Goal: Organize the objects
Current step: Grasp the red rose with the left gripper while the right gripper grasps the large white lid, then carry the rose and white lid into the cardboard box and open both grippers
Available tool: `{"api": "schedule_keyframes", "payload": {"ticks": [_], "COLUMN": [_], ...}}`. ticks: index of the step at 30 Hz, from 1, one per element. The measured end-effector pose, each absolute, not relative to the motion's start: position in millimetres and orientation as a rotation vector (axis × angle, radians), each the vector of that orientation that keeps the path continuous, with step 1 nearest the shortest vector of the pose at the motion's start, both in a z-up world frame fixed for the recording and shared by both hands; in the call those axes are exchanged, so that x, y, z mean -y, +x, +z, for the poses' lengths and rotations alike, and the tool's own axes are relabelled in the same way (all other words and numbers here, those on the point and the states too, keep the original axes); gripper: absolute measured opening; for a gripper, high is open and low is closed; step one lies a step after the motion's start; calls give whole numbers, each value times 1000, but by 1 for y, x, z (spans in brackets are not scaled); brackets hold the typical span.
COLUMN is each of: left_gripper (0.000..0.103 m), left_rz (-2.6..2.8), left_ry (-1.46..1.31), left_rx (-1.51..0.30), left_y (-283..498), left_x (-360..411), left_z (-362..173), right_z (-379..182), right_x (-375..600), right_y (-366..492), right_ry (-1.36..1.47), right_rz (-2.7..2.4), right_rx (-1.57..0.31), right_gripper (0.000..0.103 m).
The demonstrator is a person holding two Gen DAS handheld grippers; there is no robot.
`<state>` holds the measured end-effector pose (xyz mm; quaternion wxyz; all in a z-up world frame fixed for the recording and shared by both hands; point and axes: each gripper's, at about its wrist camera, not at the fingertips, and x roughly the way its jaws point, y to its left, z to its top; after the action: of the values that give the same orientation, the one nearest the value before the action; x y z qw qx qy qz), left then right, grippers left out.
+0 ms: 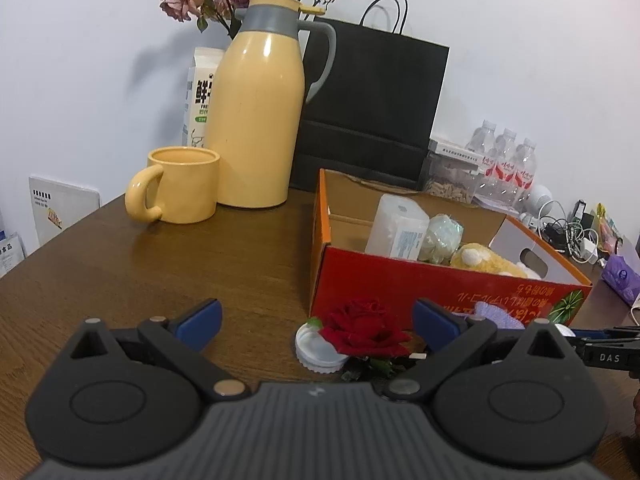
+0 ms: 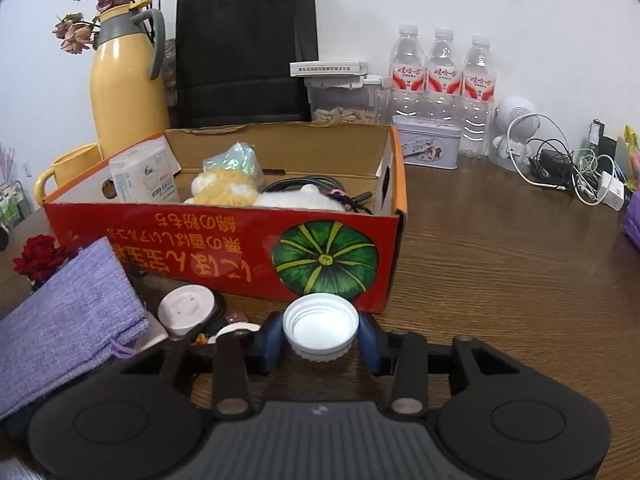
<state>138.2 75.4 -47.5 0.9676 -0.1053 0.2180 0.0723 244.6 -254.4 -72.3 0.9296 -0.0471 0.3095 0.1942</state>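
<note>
Brown wooden table (image 2: pixel 500 264) against a white wall: my right gripper (image 2: pixel 320 338) is clamped on a white screw cap (image 2: pixel 320 330), blue pads pressing both its sides, just in front of the red cardboard box (image 2: pixel 224 248) at twelve o'clock. My left gripper (image 1: pixel 318 322) stands wide apart, gripping nothing, with a red rose (image 1: pixel 366 330) and a second white cap (image 1: pixel 316 350) lying between its fingers. A purple cloth pouch (image 2: pixel 68 316) lies at my right gripper's nine o'clock.
</note>
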Motion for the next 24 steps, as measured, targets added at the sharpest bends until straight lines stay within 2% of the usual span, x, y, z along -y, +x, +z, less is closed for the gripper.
{"api": "schedule_keyframes", "payload": {"ticks": [24], "left_gripper": [103], "left_rz": [140], "left_ry": [-163], "left_rx": [-504], "left_y": [167], "left_x": [-58], "left_z": [-56], "right_z": [-48], "right_x": [241], "right_y": [186], "right_ry": [-118], "right_rz": [452], "right_rx": [-435], "right_gripper": [39]}}
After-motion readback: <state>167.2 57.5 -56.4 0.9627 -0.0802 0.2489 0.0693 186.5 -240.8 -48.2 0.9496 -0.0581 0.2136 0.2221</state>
